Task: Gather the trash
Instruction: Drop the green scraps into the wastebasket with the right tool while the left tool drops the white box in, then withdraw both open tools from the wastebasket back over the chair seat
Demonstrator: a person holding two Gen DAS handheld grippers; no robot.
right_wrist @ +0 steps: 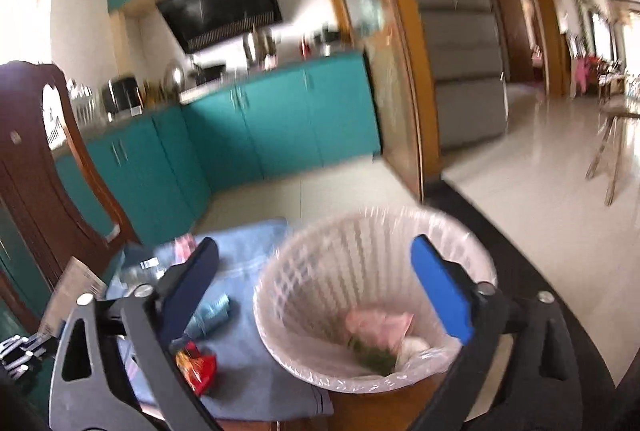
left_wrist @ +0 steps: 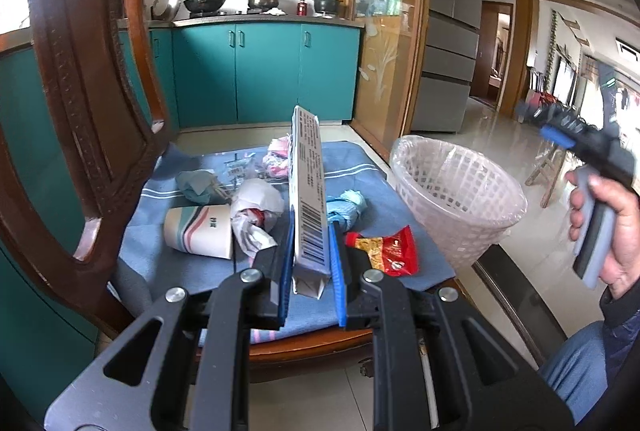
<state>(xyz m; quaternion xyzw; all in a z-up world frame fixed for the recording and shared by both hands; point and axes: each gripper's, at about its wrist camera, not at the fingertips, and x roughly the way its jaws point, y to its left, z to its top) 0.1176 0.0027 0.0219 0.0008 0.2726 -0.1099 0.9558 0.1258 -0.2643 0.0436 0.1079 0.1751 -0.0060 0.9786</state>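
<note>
My left gripper [left_wrist: 311,231] is shut on a long white carton [left_wrist: 306,167] with a barcode, held upright above the chair's blue cushion [left_wrist: 180,273]. On the cushion lie a paper cup [left_wrist: 198,231], crumpled white paper [left_wrist: 258,211], a blue tissue wad [left_wrist: 346,207] and a red snack wrapper [left_wrist: 390,251]. A lined white basket [left_wrist: 460,227] stands to the right. My right gripper [right_wrist: 314,243] is open and empty over the basket [right_wrist: 280,351], which holds a pink wrapper [right_wrist: 376,323] and green scraps. In the left wrist view the right gripper [left_wrist: 540,123] shows at the far right, held by a hand [left_wrist: 616,231].
The carved wooden chair back [left_wrist: 80,111] rises at the left of the cushion. More small wrappers [left_wrist: 276,155] lie at the cushion's far side. Teal kitchen cabinets [left_wrist: 260,71] stand behind. Tiled floor [left_wrist: 500,135] stretches past the basket toward a wooden stool [right_wrist: 612,151].
</note>
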